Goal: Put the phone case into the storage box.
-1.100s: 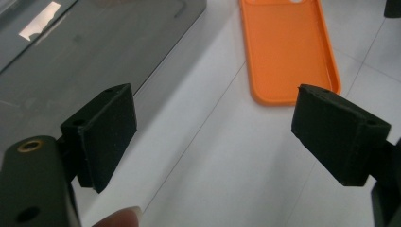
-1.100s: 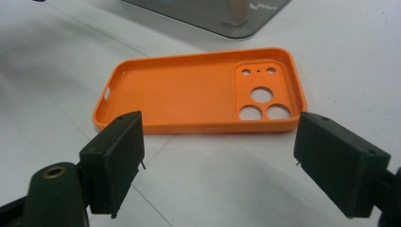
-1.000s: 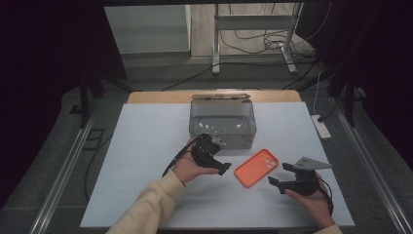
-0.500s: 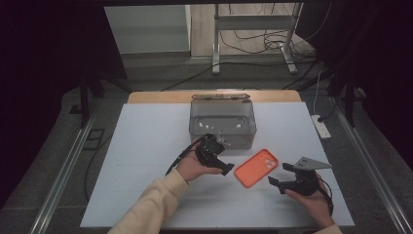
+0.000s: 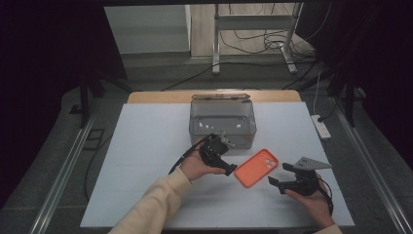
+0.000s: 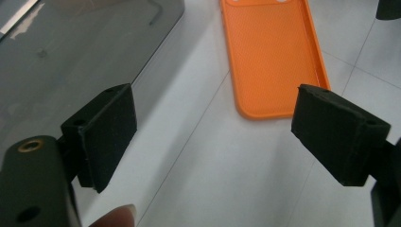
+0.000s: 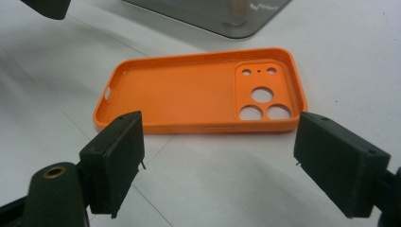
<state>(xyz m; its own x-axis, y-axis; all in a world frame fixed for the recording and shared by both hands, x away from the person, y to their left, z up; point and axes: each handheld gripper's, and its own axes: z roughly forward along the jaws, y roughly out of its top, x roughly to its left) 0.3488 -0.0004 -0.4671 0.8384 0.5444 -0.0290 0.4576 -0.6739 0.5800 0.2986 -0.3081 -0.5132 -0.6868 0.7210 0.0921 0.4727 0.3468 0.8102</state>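
We look down on a white worktop in a dark room, with a grey floor, a metal stand and loose cables beyond its far edge. At twelve o'clock from the worktop's middle sits a clear plastic box, its walls smoky grey, with a wooden strip just behind it.

An orange phone case lies flat on the worktop, open side up, at about five o'clock from the box and near it but apart. In the right gripper view the phone case shows its camera cut-outs at one end and its raised rim all round.

Our left gripper sits at nine o'clock from the case, just beside its near corner, held in the left hand with a cream sleeve behind it. In the left gripper view the left gripper has its jaws spread wide with nothing between them but bare worktop; the case's end lies just ahead at twelve o'clock, and the box wall runs along at ten o'clock.

Our right gripper rests at four o'clock from the case, near it, in the right hand. In its own view the right gripper also stands wide, empty, with the case's long side straight ahead and not touched.
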